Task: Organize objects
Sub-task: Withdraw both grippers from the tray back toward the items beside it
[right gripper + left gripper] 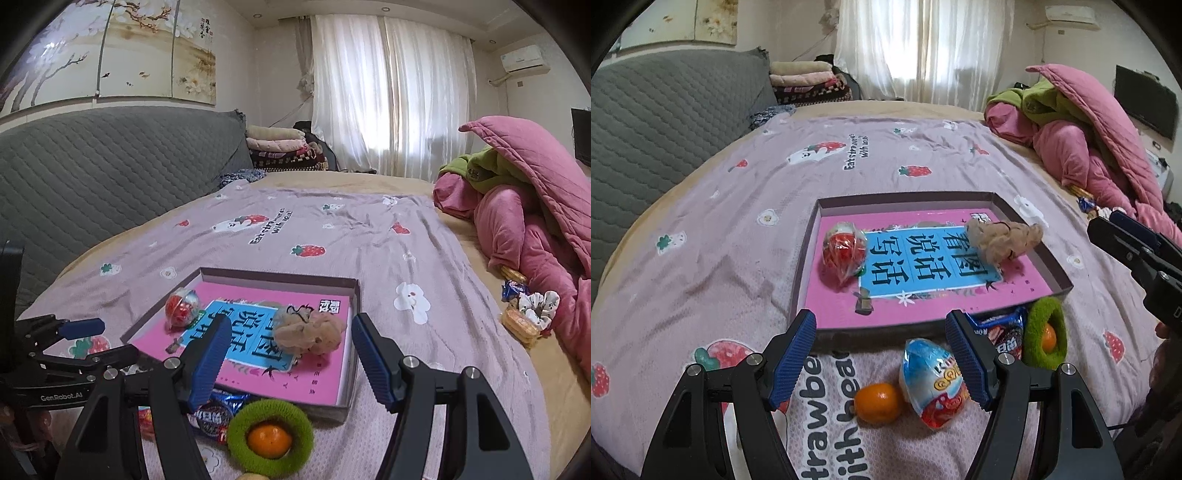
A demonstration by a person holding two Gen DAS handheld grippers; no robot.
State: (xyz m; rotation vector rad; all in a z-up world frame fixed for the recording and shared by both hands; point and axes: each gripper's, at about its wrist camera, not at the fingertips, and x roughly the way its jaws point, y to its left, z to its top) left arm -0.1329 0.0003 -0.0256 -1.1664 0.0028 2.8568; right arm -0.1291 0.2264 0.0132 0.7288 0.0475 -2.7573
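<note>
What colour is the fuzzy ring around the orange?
Green ring, clearest in the right wrist view.

A bed spread with a strawberry-print sheet (746,229) carries a shallow box (1054,271) ahead of the left gripper, a mandarin (877,402) and a foil-wrapped chocolate egg (932,384) between its jaws, a snack packet (1001,328), and a green ring (269,437) around another mandarin (268,438) below the right gripper.

Two hand-held grippers of matte black, the left gripper (881,360) and right gripper (288,360) alike: ribbed blue pads (793,360) on angular fingers, silver screws (754,359) at the pivots, triangular cut-outs in the arms; white lettering "Gen.Robot.AI" on the left gripper's side
</note>
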